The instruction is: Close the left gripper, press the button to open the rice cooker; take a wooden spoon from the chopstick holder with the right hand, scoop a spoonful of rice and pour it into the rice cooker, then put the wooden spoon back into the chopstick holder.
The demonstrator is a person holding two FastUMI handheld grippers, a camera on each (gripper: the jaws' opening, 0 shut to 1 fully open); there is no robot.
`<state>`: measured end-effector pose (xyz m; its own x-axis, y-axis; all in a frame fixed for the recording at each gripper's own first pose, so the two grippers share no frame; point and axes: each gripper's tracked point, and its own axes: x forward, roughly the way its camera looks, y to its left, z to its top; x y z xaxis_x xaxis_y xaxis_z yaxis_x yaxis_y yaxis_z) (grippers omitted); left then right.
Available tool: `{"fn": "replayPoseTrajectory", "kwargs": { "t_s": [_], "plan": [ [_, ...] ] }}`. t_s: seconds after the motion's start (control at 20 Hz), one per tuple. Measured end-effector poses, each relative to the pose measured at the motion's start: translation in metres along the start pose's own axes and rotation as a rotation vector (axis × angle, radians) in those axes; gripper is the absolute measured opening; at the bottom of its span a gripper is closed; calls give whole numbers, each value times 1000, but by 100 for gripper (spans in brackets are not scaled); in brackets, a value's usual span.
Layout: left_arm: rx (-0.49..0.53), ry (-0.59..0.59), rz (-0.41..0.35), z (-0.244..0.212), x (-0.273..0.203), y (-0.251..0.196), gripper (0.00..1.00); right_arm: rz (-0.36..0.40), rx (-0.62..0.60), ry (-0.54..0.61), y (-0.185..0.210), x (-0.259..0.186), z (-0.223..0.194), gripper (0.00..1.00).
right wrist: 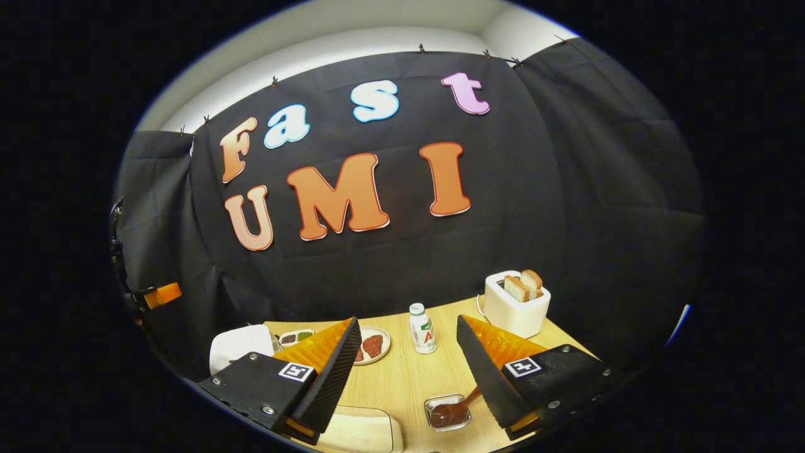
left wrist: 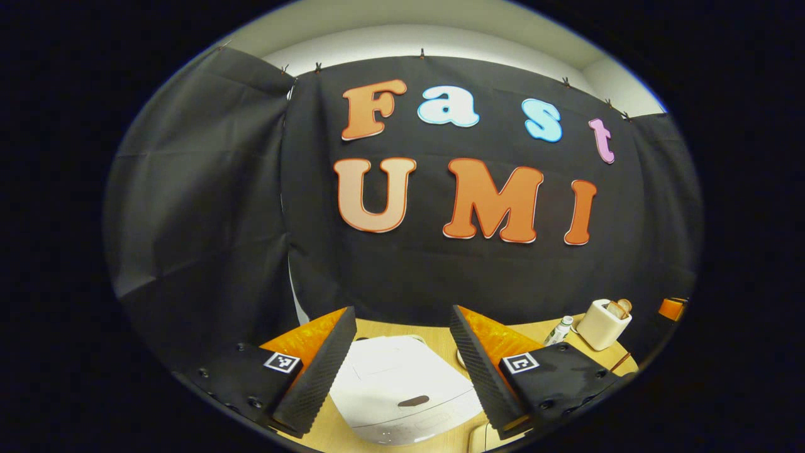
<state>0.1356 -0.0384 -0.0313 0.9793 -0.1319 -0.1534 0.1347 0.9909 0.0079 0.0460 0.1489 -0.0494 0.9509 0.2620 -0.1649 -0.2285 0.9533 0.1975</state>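
Wooden tabletop [left wrist: 434, 336] carries the closed white rice cooker [left wrist: 402, 390]; left hand-held gripper [left wrist: 402, 362] hovers spread, so pressing now could miss the button.

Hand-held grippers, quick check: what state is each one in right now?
Left hand-held gripper: open, holding nothing, above the closed rice cooker.
Right hand-held gripper: open, holding nothing, over the table.
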Motion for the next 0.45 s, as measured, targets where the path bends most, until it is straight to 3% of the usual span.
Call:
{"fn": "replayPoseTrajectory", "kwargs": {
  "t_s": [0.3, 0.45],
  "plan": [
    [53, -66, -23, 38, -27, -2, 99, -8, -47, -79, 9, -15, 33, 95],
    [47, -106, 3, 52, -25, 6, 100, -19, -57, -92, 9, -16, 33, 95]
  ]
}}
